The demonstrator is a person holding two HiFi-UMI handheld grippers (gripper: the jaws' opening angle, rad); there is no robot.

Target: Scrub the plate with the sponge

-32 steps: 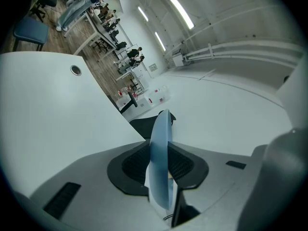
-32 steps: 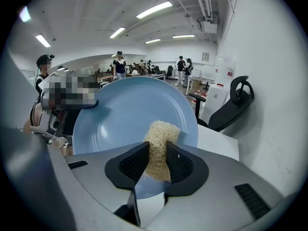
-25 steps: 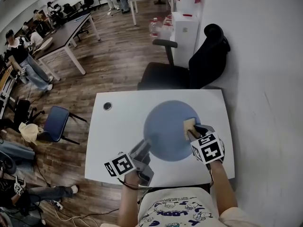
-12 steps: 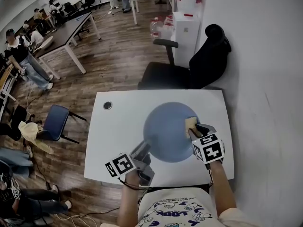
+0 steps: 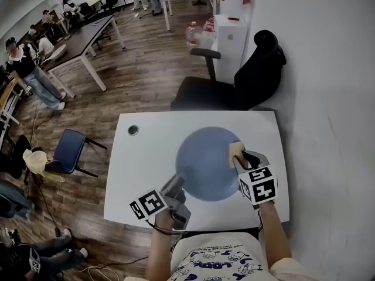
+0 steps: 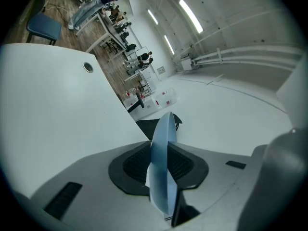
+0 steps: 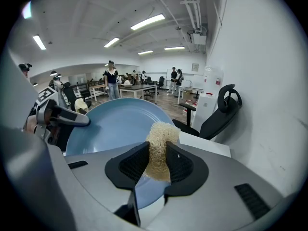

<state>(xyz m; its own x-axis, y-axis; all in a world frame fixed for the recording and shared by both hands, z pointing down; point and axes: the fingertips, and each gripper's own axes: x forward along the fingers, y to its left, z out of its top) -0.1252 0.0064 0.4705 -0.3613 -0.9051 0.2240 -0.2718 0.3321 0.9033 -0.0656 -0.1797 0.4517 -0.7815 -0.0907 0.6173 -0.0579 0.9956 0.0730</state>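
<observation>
One plate (image 5: 205, 160), round, smooth, pale blue w/ a shallow raised rim, is sitting over the right half of the table (image 5: 143, 163), closer to the near edge than the far one. The table is lying flat and white, rectangular w/ rounded corners, w/ one small round dark-ringed hole (image 5: 133, 131) showing near its far left corner.

Left gripper (image 5: 177, 183), grey plastic w/ black ribbed pads, is clamping the plate's near-left rim; in the left gripper view the fingers are pressing on both faces of the thin rim, seen edge-on.

One sponge (image 5: 237, 151), tan, coarse and fibrous, roughly a block, is resting on the plate's right rim, toward the table's right edge. Right gripper (image 5: 243, 160) is holding it: fingers are standing partway closed, squeezing the sponge between the pads, w/ its top sticking out past the tips.

Two grippers in all, each carrying one black-and-white marker cube.

One black padded office chair (image 5: 246, 75) is standing beyond the far edge; one blue chair (image 5: 70, 151) is standing left of the table on wood-plank floor.
</observation>
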